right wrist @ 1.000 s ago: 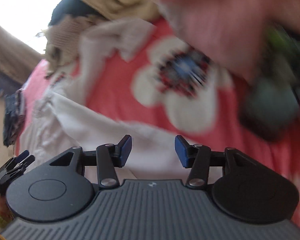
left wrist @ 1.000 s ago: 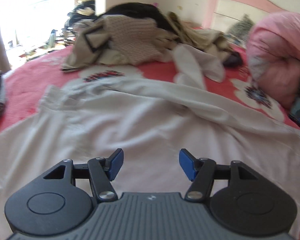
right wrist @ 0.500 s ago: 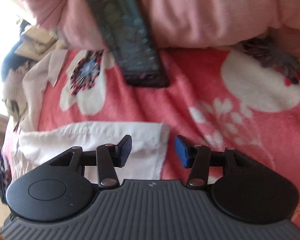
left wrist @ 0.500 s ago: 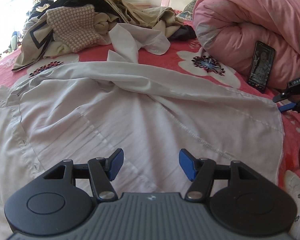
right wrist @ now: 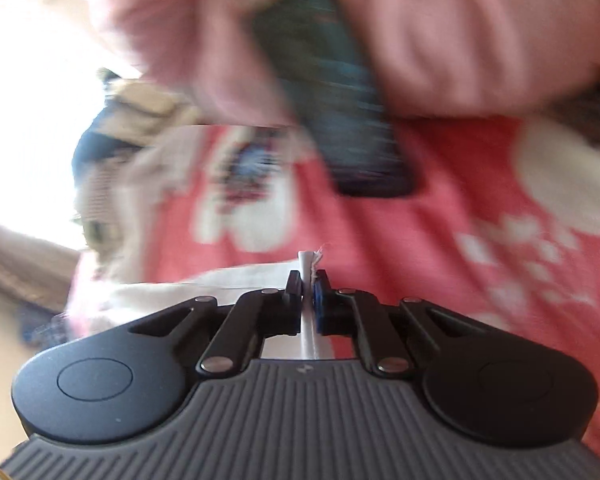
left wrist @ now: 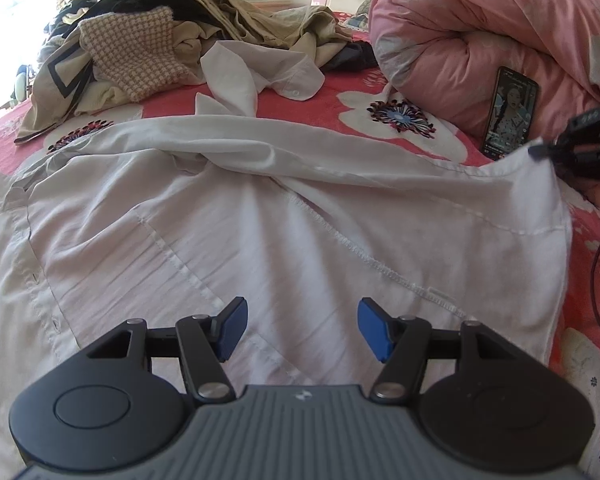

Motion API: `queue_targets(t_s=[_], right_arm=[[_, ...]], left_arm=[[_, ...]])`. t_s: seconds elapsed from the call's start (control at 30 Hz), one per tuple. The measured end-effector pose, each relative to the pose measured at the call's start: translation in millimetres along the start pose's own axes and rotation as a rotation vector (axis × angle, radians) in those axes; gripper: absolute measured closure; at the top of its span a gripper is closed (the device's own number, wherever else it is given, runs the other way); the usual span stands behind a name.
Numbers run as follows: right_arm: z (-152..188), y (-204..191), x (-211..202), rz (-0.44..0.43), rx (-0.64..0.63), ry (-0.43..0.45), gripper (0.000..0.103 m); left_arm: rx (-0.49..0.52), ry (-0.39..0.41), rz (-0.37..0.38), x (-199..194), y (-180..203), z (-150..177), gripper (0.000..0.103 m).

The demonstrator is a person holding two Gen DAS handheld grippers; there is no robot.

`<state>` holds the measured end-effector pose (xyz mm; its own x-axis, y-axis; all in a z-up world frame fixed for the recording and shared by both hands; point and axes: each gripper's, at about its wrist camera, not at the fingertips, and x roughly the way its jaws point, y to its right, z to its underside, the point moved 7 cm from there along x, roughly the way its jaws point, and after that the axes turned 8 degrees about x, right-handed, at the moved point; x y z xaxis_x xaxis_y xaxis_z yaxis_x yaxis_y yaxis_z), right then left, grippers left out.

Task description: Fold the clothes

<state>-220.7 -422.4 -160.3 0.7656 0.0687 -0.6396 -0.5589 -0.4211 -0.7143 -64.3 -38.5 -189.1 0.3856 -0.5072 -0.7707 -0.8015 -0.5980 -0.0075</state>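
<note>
White shirt (left wrist: 260, 220) corner clenched in right tongs (right wrist: 308, 280), just closed; left tongs (left wrist: 300, 328) released, seen only own view.

Motion blur smears the phone (right wrist: 332, 112) and pink quilt (right wrist: 440, 32) behind it.

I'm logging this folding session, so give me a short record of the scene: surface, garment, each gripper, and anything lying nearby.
surface: red floral bedsheet
garment: white shirt spread flat, wrinkled
right gripper: just closed, pinching the shirt's far right corner
left gripper: open above the shirt, holding nothing
nearby: phone leaning on pink duvet; clothes pile at the back
</note>
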Motion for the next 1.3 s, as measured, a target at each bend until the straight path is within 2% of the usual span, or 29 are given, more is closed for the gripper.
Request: queue_targets(t_s=[0.13,0.2,0.27,0.33,0.5,0.53,0.7,0.87,1.07,1.17,1.23,1.3], right_arm=[[28.3,-71.2,4.2,-0.253,-0.198,-0.138,0.099],[59.1,-109.4,6.6,-0.369,-0.348,-0.257,0.099],[101.9,-141.6,7.8,-0.449,-0.545,-0.397,0.099],[148.4,-158.8,11.8,-0.487,-0.73,-0.553,0.099],[238.8,-152.0,22.9,-0.467,-1.076,-0.835,0.098],[250.9,-146.4,24.7,-0.453,-1.13,-0.866,0.098],[287.3,-129.1,29.8,-0.404,-1.262,-0.951,0.098],[295.9,-136.9,12.8,-0.456,-1.291,-0.925,0.098],[325.6,-138.8,4.7,-0.518,-1.342,-0.998,0.098],[332.2,-142.3,5.0,-0.534,-1.346,-0.992,0.098],[339.0,-138.8,7.0,-0.516,-1.382,-0.999,0.096],[349.0,-125.8,13.0,-0.453,-1.432,-1.047,0.093]], left_arm=[[-0.064,-0.004,-0.001,-1.8,-13.6,2.5,0.041],[-0.099,-0.002,-0.005,-5.1,-23.3,3.4,0.042],[-0.13,-0.001,-0.011,-9.5,-33.3,5.0,0.042],[-0.155,-0.003,-0.013,-14.3,-42.2,8.0,0.042],[-0.197,-0.006,0.005,-24.5,-50.3,18.1,0.042],[-0.199,-0.01,0.018,-25.6,-48.7,20.5,0.042],[-0.174,-0.045,0.077,-29.9,-36.1,36.2,0.042],[-0.172,-0.087,0.115,-35.2,-28.9,55.0,0.042],[-0.215,-0.093,0.12,-44.8,-36.3,66.5,0.042],[-0.217,-0.086,0.12,-49.7,-37.9,68.3,0.042],[-0.212,-0.083,0.121,-52.0,-37.7,69.8,0.042],[-0.192,-0.086,0.121,-53.2,-34.4,71.5,0.042]])
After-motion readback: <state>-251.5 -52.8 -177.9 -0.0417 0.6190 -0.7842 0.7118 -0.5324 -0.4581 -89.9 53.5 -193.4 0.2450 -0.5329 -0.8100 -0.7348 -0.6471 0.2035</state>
